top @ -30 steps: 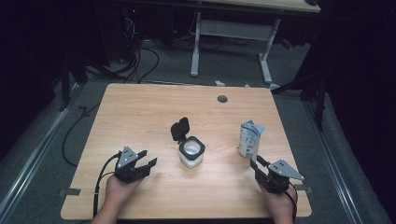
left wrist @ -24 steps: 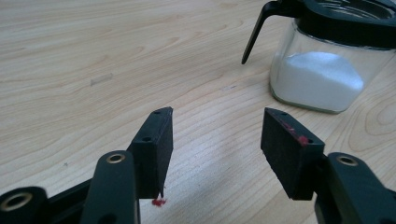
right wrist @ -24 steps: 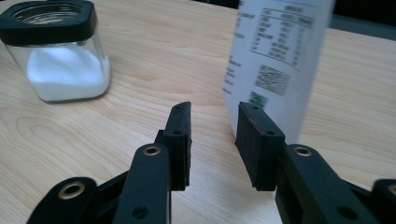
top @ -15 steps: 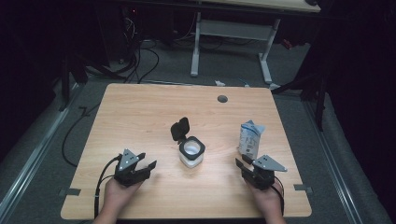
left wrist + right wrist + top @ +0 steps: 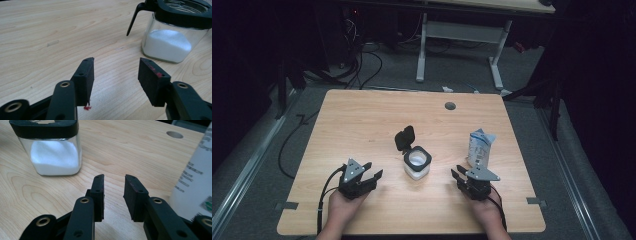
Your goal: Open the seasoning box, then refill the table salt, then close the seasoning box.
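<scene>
Glass jar [image 5: 417, 165] of white powder, lid flipped open, stands mid-tabletop [image 5: 362, 120] at two o'clock from my left claw [image 5: 371, 178] and ten o'clock from my right claw [image 5: 460, 176], both spread, empty, lately narrowing; heavy, slick, breakable, best gripped across its flat sides.

Dim, dark surroundings; sharp, evenly lit close-ups.

Glass sugar jar [image 5: 417, 165], black lid flipped open, upright mid-table, white carton [image 5: 479, 147] near
</scene>
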`<state>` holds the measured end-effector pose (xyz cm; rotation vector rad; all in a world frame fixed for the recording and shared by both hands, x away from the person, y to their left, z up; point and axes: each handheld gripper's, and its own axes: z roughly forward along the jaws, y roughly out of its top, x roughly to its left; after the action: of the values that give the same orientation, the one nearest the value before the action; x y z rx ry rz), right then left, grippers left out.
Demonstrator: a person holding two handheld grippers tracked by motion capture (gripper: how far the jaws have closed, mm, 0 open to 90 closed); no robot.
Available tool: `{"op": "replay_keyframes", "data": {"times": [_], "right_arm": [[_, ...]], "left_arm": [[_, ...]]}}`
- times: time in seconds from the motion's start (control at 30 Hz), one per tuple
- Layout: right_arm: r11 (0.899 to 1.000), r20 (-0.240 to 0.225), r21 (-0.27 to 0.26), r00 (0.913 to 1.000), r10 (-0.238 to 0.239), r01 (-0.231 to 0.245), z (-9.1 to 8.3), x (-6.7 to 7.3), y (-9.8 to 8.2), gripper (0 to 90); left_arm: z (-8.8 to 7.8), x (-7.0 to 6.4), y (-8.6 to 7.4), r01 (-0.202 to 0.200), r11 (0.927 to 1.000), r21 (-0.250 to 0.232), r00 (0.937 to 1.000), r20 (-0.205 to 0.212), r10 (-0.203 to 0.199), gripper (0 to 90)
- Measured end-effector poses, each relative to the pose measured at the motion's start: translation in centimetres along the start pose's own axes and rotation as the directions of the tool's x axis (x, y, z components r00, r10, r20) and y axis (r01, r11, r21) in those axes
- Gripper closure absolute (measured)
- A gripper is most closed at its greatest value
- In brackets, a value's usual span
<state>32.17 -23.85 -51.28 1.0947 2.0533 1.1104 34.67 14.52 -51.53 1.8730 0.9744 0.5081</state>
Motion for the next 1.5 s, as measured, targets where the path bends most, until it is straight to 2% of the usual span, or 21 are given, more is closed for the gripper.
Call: {"op": "replay_keyframes", "data": {"times": [0.23,0.3,0.6,0.73,0.87,0.93,0.97,1.0,1.23,1.5], "right_arm": [[1.0,-0.02,0.001,0.9994,0.029,-0.029,0.5,0.1,0.5,73.4],[1.0,-0.023,0.0,0.9994,0.024,-0.024,0.7,0.3,0.7,75.1],[1.0,-0.037,0.007,0.9991,-0.02,0.02,1.4,1.4,1.6,81.7],[1.0,-0.045,0.002,0.9987,-0.024,0.024,1.8,1.8,2.3,85.2],[1.0,-0.044,-0.005,0.9985,-0.031,0.031,2.4,2.2,3.0,88.4],[1.0,-0.047,-0.005,0.9986,-0.025,0.025,2.6,2.2,3.2,88.9],[1.0,-0.049,-0.008,0.9985,-0.025,0.024,2.9,2.3,3.5,89.8],[1.0,-0.053,-0.004,0.9984,-0.021,0.021,3.0,2.3,3.5,89.9],[0.999,-0.073,0.009,0.9967,-0.034,0.035,3.2,2.8,3.1,90.0],[0.999,-0.095,-0.001,0.9948,-0.037,0.037,2.9,3.2,2.7,90.0]], "left_arm": [[0.9,0.0,1.3,0.002,1.0,0.004,1.0,0.002,-0.002,57.3],[1.2,0.0,1.7,0.021,0.9998,0.002,0.9996,0.02,-0.021,59.0],[2.7,0.2,3.7,0.054,0.9985,0.0,0.9984,0.018,-0.054,66.8],[2.9,0.4,4.4,0.091,0.9955,-0.025,0.9956,0.024,-0.091,74.0],[3.5,0.4,5.1,0.082,0.9965,-0.017,0.9966,0.007,-0.082,79.9],[3.6,0.5,5.3,0.087,0.996,-0.022,0.9962,0.006,-0.087,81.8],[3.9,0.7,5.7,0.106,0.994,-0.027,0.9943,0.009,-0.106,82.9],[3.9,0.8,6.0,0.108,0.9938,-0.026,0.9941,0.009,-0.108,83.7],[4.5,0.5,7.5,0.108,0.993,-0.048,0.9941,0.015,-0.107,89.2],[4.8,0.1,7.9,0.121,0.9907,-0.062,0.9925,0.028,-0.119,89.9]]}}
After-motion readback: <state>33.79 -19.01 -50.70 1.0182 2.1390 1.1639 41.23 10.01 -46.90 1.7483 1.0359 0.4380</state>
